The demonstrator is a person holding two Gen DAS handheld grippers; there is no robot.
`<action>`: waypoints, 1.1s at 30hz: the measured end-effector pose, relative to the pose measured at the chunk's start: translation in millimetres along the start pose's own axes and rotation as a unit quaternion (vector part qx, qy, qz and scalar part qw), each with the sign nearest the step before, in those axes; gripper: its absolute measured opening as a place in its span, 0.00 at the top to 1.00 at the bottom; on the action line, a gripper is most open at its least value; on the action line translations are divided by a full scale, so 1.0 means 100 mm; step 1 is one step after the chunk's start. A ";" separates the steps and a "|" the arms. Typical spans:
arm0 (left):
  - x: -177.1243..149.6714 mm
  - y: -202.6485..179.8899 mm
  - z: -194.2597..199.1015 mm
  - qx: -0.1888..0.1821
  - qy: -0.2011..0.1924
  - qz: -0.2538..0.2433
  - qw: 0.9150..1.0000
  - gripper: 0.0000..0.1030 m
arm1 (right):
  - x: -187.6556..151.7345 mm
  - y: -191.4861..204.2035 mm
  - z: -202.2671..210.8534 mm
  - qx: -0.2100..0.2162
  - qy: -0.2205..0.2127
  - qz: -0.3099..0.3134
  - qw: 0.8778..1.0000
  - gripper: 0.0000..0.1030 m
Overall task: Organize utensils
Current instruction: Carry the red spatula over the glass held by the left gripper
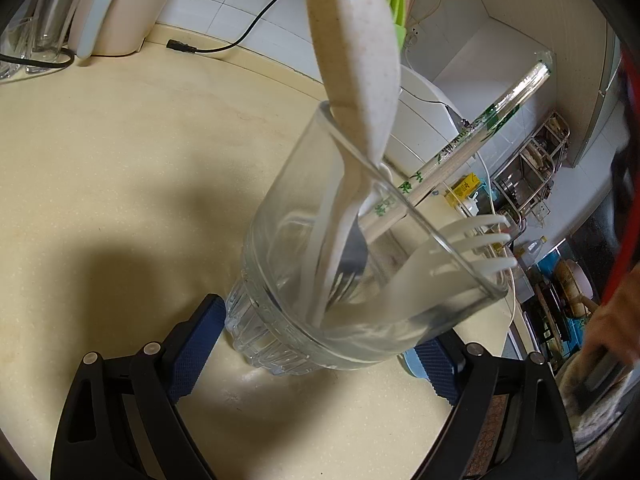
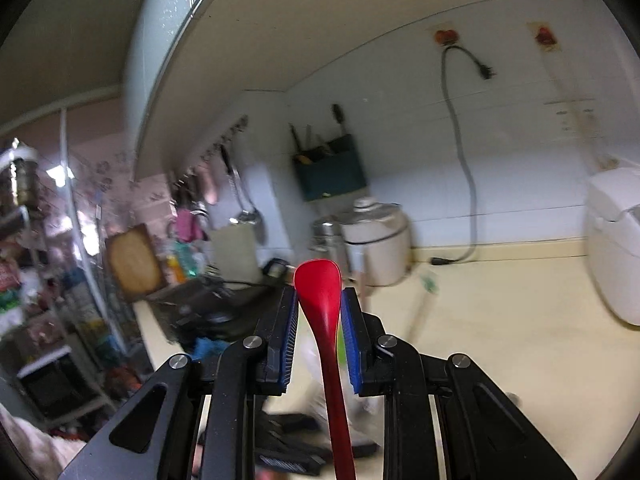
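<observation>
Both ends of the red spoon (image 2: 320, 300) run past the right claw (image 2: 319, 312).

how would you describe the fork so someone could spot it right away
On the cream countertop stands a clear glass tumbler between the left tool's blue pads. Inside it, the white plastic fork leans over the right rim; unlike the spoon and wrapped chopsticks, it ends in tines.

Clear glossy glass (image 1: 320, 280) holds matt plastic fork (image 1: 460, 252); red spoon (image 2: 320, 300) glossy.
</observation>
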State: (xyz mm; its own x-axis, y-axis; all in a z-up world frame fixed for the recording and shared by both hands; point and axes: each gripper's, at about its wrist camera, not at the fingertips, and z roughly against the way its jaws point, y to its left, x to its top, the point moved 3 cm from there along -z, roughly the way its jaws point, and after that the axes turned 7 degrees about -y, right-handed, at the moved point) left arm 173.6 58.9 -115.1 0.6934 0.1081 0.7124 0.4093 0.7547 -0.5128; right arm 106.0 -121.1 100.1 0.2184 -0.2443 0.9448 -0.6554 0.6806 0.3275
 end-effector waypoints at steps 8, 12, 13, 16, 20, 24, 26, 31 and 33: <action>0.00 0.01 0.00 -0.001 0.000 0.000 1.000 0.11 | 0.39 0.21 -0.38 0.042 -0.049 0.011 0.998 0.79; 0.00 0.01 0.00 -0.001 0.000 0.001 1.000 0.11 | 0.24 0.12 -0.58 0.040 -0.037 -0.005 0.998 0.79; 0.00 0.00 -0.01 -0.001 0.000 0.001 1.000 0.11 | 0.18 0.10 -0.64 0.035 -0.029 -0.006 0.999 0.79; 0.00 0.00 -0.01 -0.001 0.000 0.001 1.000 0.11 | 0.03 -0.04 -0.74 0.017 -0.010 -0.017 1.000 0.79; 0.00 0.00 -0.01 -0.001 0.000 0.001 1.000 0.11 | -0.04 -0.13 -0.78 0.006 -0.006 -0.027 1.000 0.79; 0.00 0.00 -0.01 -0.001 0.000 0.001 1.000 0.11 | -0.10 -0.18 -0.83 0.008 0.004 -0.045 0.999 0.79; 0.00 0.01 -0.01 -0.001 0.000 0.001 1.000 0.11 | -0.13 -0.18 -0.84 0.008 0.007 -0.047 0.999 0.79; 0.00 0.01 -0.01 -0.001 0.000 0.001 1.000 0.11 | -0.19 -0.14 -0.89 0.007 0.014 -0.040 0.999 0.79; 0.00 0.01 -0.01 -0.001 -0.001 0.001 1.000 0.11 | -0.21 -0.13 -0.90 0.005 0.016 -0.037 0.999 0.79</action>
State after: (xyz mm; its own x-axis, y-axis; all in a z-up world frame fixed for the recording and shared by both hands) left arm 174.2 59.1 -115.8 0.6935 0.1101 0.7120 0.4095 0.7528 -0.5153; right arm 174.9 -62.1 76.9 0.2904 -0.2714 0.9176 -0.6429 0.6550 0.3972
